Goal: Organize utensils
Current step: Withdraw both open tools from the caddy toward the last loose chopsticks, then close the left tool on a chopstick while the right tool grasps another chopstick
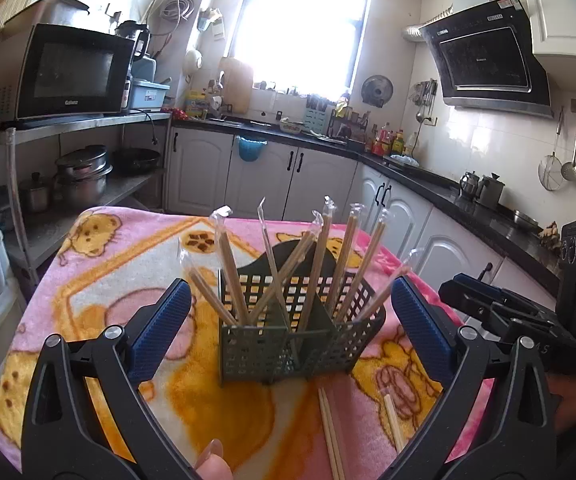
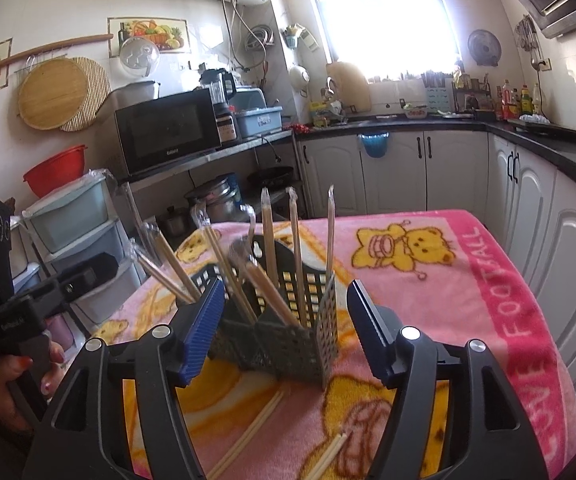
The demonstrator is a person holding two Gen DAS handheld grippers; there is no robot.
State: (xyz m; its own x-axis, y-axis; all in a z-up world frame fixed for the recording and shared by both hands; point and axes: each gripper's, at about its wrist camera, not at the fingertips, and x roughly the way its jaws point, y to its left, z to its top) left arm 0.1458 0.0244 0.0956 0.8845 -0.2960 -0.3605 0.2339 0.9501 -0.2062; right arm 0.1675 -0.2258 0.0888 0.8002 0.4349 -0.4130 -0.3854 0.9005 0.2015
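The microwave (image 1: 73, 74) door reads "Galanz" at its lower edge; the pink blanket's (image 2: 500, 292) border reads "LOVE FOOTBALL".

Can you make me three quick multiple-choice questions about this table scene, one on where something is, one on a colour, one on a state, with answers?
1. Where do the loose chopsticks lie?
A. on the blanket in front of the holder
B. on the microwave
C. in the sink

2. What colour are the gripper pads?
A. red
B. blue
C. white

3. What is the state of the left gripper?
A. shut on a chopstick
B. open, holding nothing
C. shut on the holder

Answers:
1 A, two loose sets rest on the pink blanket just before the green utensil holder.
2 B, the ribbed pads are blue on both the left gripper and the right gripper.
3 B, its jaws stand wide on either side of the holder without touching it.
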